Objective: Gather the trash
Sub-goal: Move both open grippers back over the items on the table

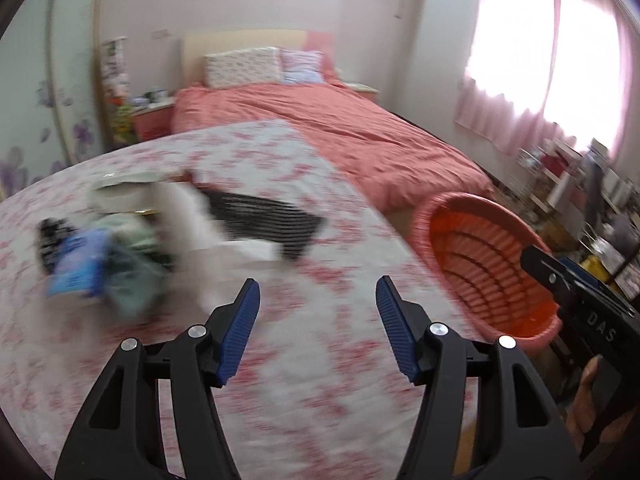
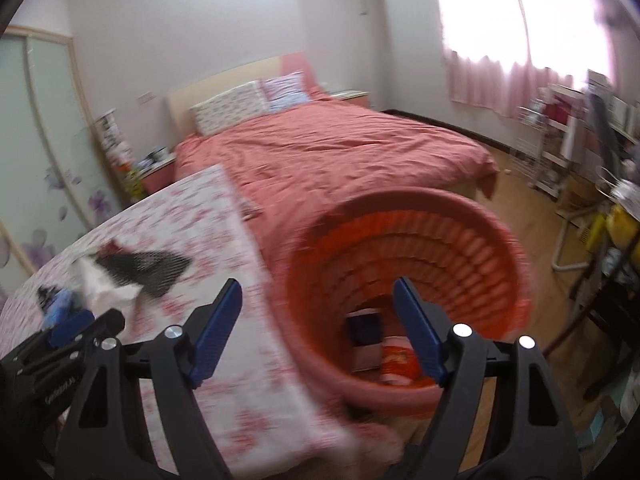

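A heap of trash [image 1: 104, 252] lies blurred on the flowered tablecloth [image 1: 304, 344]: a blue packet, greenish wrappers, a white cup and a black-striped bag [image 1: 260, 220]. My left gripper [image 1: 318, 296] hovers open over the cloth, nothing between its blue pads. The red slatted basket [image 2: 404, 220] stands beside the table edge with a dark box [image 2: 366, 330] and a red wrapper [image 2: 400, 362] at its bottom. My right gripper [image 2: 318, 296] is open and empty above the basket's near rim. The striped bag [image 2: 148, 268] also shows in the right wrist view.
A bed with a pink cover [image 2: 332, 152] stretches behind the table. A wardrobe with flower decals [image 2: 40, 152] is at the left. Cluttered shelves and a rack [image 2: 560, 152] line the right under a bright curtained window. Wooden floor [image 2: 536, 216] shows to the right of the basket.
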{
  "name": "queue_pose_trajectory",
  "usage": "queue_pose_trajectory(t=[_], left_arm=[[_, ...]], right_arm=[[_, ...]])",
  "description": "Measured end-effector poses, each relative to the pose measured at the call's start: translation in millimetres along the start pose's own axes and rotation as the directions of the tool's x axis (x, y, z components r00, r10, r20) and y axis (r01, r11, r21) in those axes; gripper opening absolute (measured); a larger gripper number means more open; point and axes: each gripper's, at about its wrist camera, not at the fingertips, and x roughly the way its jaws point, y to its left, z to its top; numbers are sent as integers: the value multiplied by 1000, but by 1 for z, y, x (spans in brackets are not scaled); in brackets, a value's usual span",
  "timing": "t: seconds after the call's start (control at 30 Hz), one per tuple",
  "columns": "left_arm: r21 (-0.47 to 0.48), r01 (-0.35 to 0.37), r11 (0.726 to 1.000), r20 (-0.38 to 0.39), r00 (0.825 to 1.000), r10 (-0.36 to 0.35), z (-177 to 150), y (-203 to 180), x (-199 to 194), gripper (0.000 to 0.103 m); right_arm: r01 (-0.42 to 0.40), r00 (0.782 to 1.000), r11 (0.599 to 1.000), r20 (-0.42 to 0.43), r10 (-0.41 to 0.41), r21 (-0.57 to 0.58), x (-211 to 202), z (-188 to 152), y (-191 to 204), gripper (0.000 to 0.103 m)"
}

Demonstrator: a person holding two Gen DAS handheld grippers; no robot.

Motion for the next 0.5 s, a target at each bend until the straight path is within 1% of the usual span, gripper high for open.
queue_pose_trajectory(t=[0.17, 0.23, 0.3, 0.37, 0.5], left_arm=[[-77, -98, 992, 14, 995, 100, -5, 53, -15, 62], [-106, -150, 983, 19, 988, 153, -8, 74, -21, 66], [-134, -188, 973, 20, 981, 192, -11, 93, -25, 66], [-170, -211, 963, 14, 976, 216, -12, 114, -29, 66], [-216, -242, 946, 10, 968, 250, -14, 141, -34, 66]], right_arm=[[-97, 995, 993, -42, 94, -69, 9, -6, 57, 67], [-133, 990, 987, -56, 129, -91, 12, -9, 78, 65], [-172, 984, 979, -71, 165, -111, 16, -13, 100, 64], [-209, 976, 971, -93, 198, -120, 22, -16, 119, 62], [-257, 962, 959, -126, 242, -120, 31, -19, 144, 56]])
